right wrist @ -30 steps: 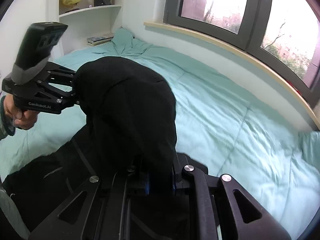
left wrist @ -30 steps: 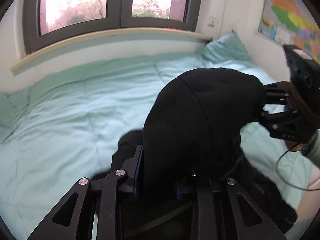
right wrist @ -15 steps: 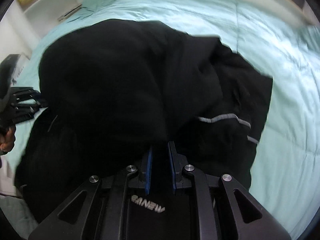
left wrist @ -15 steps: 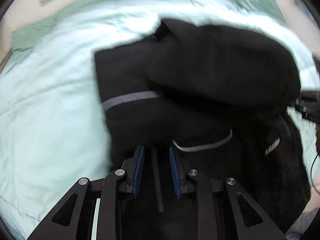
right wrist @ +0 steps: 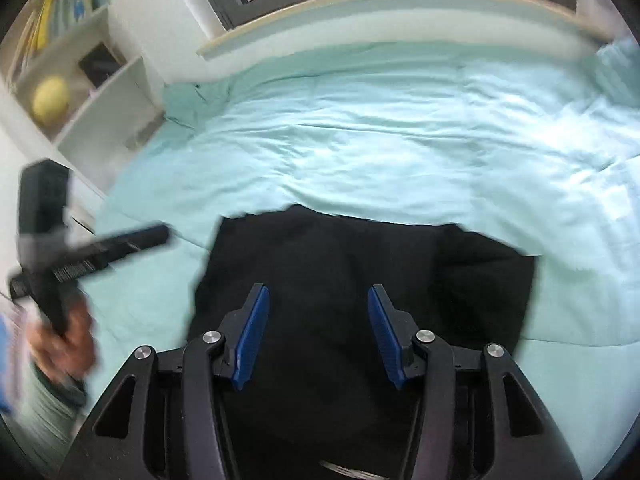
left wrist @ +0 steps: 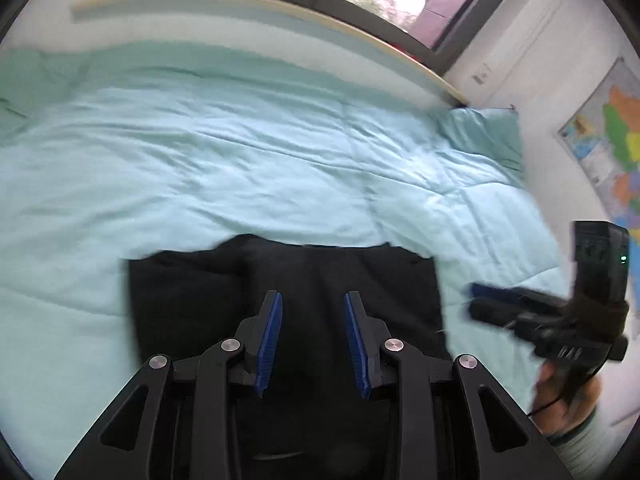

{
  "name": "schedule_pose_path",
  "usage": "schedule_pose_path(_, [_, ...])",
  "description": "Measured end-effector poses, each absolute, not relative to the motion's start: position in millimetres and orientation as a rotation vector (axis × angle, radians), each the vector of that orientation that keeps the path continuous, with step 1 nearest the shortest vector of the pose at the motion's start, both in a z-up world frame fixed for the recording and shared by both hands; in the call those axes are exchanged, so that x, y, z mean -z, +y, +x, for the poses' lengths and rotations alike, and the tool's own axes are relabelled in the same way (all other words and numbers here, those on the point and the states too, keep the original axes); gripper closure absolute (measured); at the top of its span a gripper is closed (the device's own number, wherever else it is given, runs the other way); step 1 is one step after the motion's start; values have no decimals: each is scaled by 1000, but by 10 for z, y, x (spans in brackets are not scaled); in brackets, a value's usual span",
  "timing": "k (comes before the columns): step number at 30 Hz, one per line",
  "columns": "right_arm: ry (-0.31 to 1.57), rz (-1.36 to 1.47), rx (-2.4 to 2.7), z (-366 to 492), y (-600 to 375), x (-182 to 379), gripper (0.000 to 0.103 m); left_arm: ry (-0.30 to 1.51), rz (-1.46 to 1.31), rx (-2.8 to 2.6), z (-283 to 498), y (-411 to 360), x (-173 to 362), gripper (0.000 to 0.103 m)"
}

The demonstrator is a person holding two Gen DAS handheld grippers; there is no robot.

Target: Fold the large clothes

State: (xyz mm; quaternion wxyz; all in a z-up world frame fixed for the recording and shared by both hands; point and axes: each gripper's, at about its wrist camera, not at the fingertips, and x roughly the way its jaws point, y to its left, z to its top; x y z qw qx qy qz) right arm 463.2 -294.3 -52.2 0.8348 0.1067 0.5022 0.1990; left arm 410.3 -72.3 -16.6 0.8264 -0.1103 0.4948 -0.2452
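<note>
A black garment (left wrist: 312, 280) lies folded flat on the light green bed (left wrist: 240, 168), near its front edge. It also shows in the right wrist view (right wrist: 360, 264). My left gripper (left wrist: 314, 300) is open and empty, above the garment's near part. My right gripper (right wrist: 318, 294) is open and empty, also above the garment. In the left wrist view the right gripper (left wrist: 476, 300) is blurred at the garment's right side. In the right wrist view the left gripper (right wrist: 160, 234) is blurred at the garment's left side.
A window with a pale sill (left wrist: 280, 4) runs along the far side of the bed. A green pillow (left wrist: 484, 132) lies at the right end under a wall map (left wrist: 612, 140). A white shelf unit (right wrist: 76, 88) with a yellow globe stands at the left end.
Both grippers were shut on the lifted black garment. They laid it down over itself on the bed, let go and opened, and now sit above the folded garment.
</note>
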Motion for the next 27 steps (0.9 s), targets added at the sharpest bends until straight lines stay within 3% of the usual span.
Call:
schedule_pose_path(7, [1292, 92, -457, 4513, -2443, 1573, 48, 1429, -458, 635, 3940, -783, 1476, 70])
schedule_pose_path(9, [1372, 24, -400, 4415, -2471, 2040, 48, 1465, -479, 584, 3790, -653, 1833, 86])
schedule_pose_path(10, [1378, 39, -398, 4374, -2500, 2192, 47, 1468, -510, 578, 3760, -632, 1937, 87])
schedule_pose_path(16, [1347, 93, -401, 4284, -2628, 2120, 47, 1377, -366, 560, 3611, -796, 1688, 89])
schedule_pose_path(19, [1332, 145, -439, 4172, -2779, 1917, 46, 1344, -275, 575, 3434, -904, 1394, 84])
schedule_pose_path(21, [1288, 180, -471, 4053, -2833, 1719, 45, 1313, -278, 613, 3308, -928, 1250, 73])
schedule_pose_path(23, [1262, 174, -476, 3951, -2860, 1624, 45, 1285, -272, 620, 3190, -943, 1193, 42])
schedule_pose_path(27, [1364, 196, -427, 3906, -2832, 1974, 45, 1373, -200, 515, 3246, -1056, 1652, 38])
